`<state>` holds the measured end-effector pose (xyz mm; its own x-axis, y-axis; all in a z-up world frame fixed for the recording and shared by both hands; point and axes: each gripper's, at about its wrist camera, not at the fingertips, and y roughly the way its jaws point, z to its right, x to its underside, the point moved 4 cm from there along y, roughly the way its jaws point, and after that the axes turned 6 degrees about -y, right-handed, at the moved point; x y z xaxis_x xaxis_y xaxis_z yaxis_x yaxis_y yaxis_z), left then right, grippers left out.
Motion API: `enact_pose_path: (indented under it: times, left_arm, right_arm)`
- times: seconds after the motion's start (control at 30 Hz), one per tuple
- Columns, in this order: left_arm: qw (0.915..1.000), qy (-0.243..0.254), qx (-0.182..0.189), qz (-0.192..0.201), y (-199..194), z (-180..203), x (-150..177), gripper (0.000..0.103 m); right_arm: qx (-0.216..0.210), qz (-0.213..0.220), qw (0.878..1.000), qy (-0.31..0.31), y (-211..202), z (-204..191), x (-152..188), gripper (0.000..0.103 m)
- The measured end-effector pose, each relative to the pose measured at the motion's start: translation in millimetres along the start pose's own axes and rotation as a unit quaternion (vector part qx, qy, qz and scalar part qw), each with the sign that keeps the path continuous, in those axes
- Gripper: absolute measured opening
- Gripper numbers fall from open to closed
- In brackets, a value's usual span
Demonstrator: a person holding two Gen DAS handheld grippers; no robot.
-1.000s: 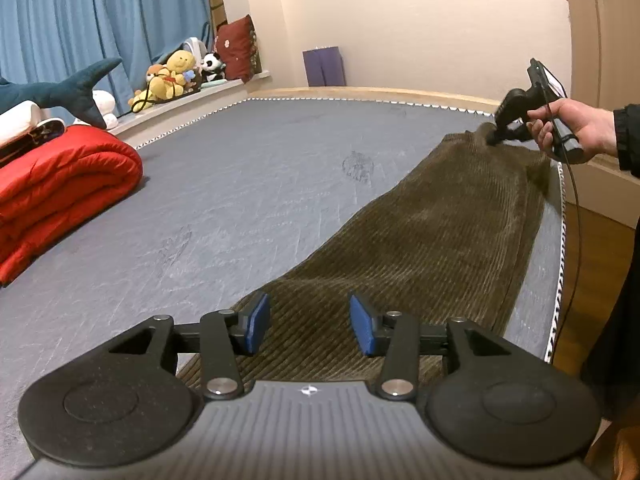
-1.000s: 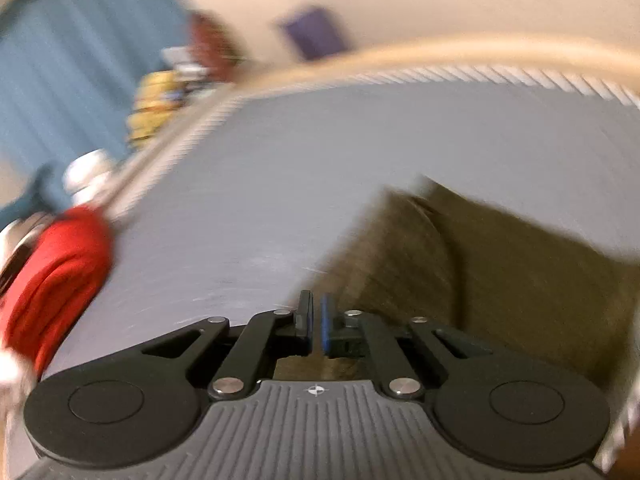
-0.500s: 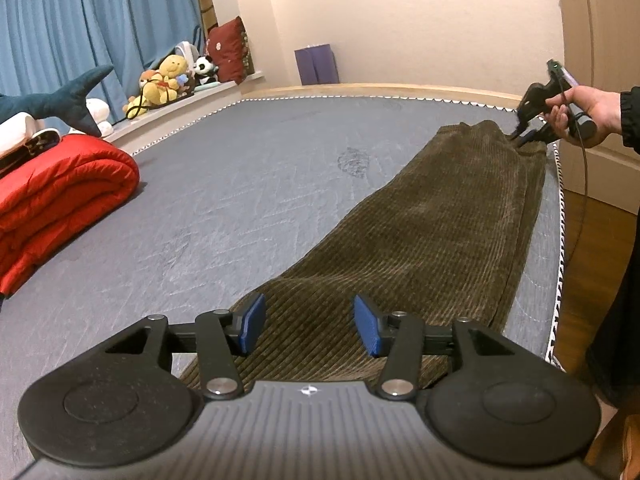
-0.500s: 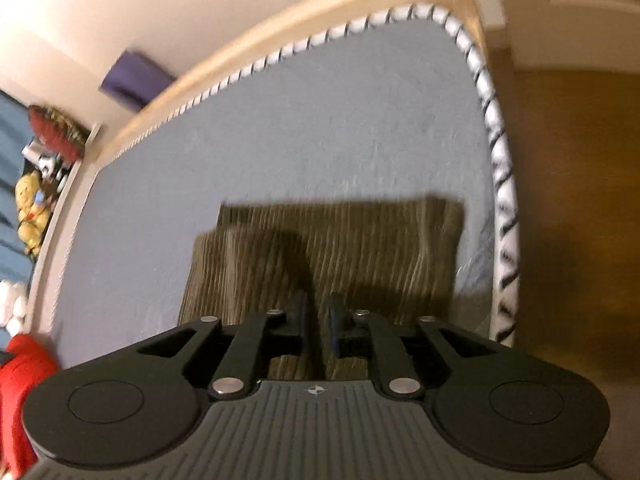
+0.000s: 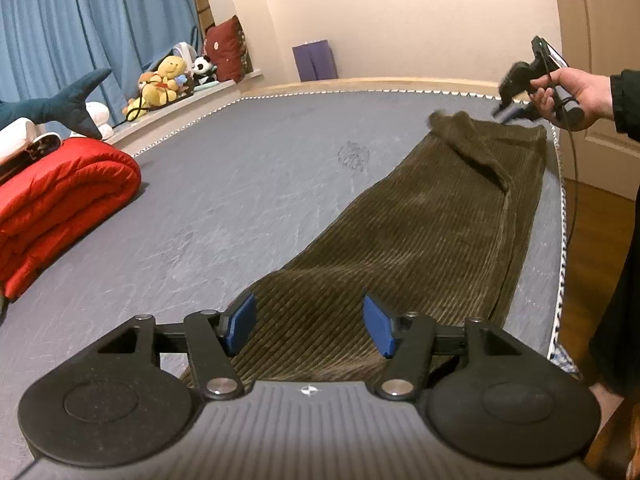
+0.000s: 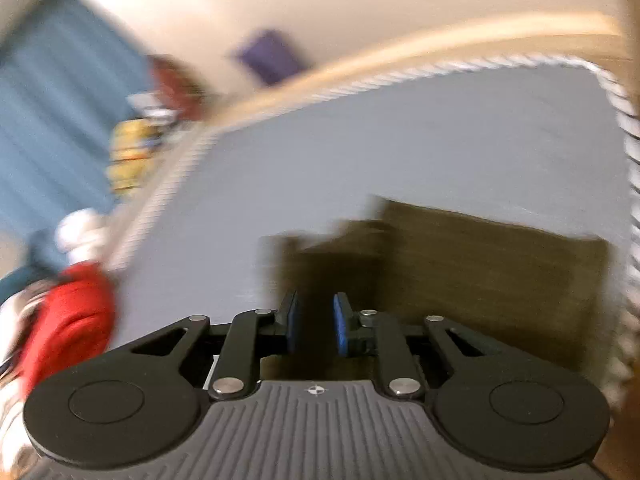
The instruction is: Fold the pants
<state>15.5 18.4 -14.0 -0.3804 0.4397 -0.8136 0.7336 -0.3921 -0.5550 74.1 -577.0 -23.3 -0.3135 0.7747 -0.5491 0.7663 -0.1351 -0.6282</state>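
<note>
Right gripper (image 6: pixel 314 322) newly parted (above pants (image 6: pixel 492 276))

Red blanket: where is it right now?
Left wrist view: the folded red blanket lies at the bed's left edge, below the shark plush, well apart from the corduroy pants.

A red folded quilt (image 5: pixel 60 200) lies at the left edge of the grey mattress (image 5: pixel 248 184); plush toys (image 5: pixel 164 84) line the upper-left sill before blue curtains (image 5: pixel 92 20); a purple bag (image 5: pixel 314 60) stands top centre.

The right tool (image 6: pixel 314 322), jaws apart, hovers over blurred brown pants (image 6: pixel 480 272).
</note>
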Motion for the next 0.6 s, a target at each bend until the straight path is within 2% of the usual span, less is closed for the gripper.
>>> enact_pose_path:
  times: [0.07,0.1,0.17,0.23,0.33,0.43,0.53,0.6]
  left_arm:
    - [1.0000,0.002,0.001,-0.001,0.2,-0.2,0.8,0.065]
    - [1.0000,0.002,0.001,-0.001,0.3,0.7,0.3,0.065]
    - [1.0000,0.004,0.003,0.001,0.4,2.0,-1.3,0.066]
    - [1.0000,0.005,0.004,0.003,1.3,4.3,-2.6,0.066]
    - [0.9999,0.010,0.005,0.002,3.1,7.5,-3.3,0.066]
    - [0.9999,0.012,0.006,0.001,4.2,9.3,-4.1,0.067]
    - [0.9998,0.016,0.005,0.003,4.5,10.2,-2.8,0.070]
    - [0.9999,0.014,0.003,0.001,5.9,9.1,-1.4,0.071]
  right_arm:
    - [0.029,-0.035,0.998,0.032,10.0,17.3,7.6,0.023]
    - [0.029,-0.045,0.998,0.034,13.2,17.8,12.7,0.023]
    - [0.007,-0.063,0.998,0.024,19.8,13.6,23.5,0.024]
    - [-0.006,-0.048,0.999,0.014,19.6,5.3,24.2,0.025]
    - [-0.038,-0.023,0.998,-0.034,19.0,-21.2,21.4,0.032]
    - [-0.064,-0.035,0.993,-0.093,29.1,-56.3,25.8,0.041]
    - [-0.049,-0.036,0.986,-0.158,41.3,-85.1,31.5,0.042]
    - [-0.037,-0.040,0.982,-0.180,51.6,-89.2,35.7,0.042]
